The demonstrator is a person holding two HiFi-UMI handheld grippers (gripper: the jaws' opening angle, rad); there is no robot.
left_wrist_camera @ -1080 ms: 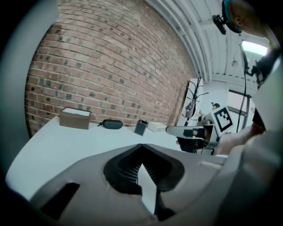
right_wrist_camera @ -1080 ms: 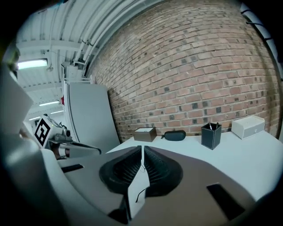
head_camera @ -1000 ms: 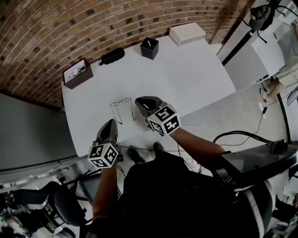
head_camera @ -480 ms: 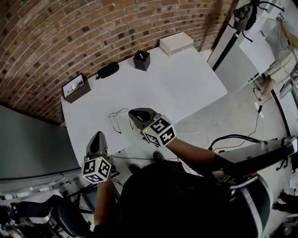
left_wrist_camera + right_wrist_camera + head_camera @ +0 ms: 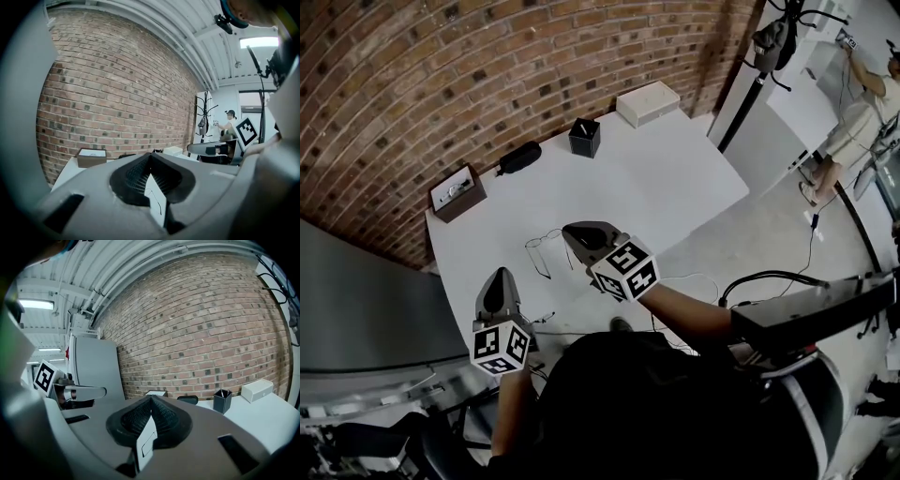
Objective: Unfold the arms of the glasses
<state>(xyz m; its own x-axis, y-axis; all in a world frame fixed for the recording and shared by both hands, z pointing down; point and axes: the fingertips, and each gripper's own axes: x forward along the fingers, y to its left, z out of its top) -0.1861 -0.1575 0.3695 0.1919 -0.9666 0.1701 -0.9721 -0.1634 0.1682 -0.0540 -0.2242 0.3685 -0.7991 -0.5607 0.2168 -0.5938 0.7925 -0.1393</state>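
Note:
The thin wire-framed glasses (image 5: 546, 249) lie on the white table (image 5: 656, 178) near its front edge, their arms stretched out toward me. My right gripper (image 5: 571, 229) hovers just right of them, raised off the table, jaws shut and empty. Over the table's front left edge my left gripper (image 5: 499, 276) is also lifted, shut and holding nothing. In the left gripper view its jaws (image 5: 150, 155) meet in a closed seam, and so do the right gripper's (image 5: 151, 398) in the right gripper view. Neither gripper touches the glasses.
Along the brick wall stand a brown box (image 5: 457, 192), a black case (image 5: 519, 157), a black pen cube (image 5: 584, 137) and a white box (image 5: 648, 102). A dark stand (image 5: 750, 75) and a person (image 5: 853, 103) are off to the right. Cables (image 5: 694, 281) lie on the floor.
Both grippers have risen off the table and drawn back from the glasses. The glasses stay on the table.

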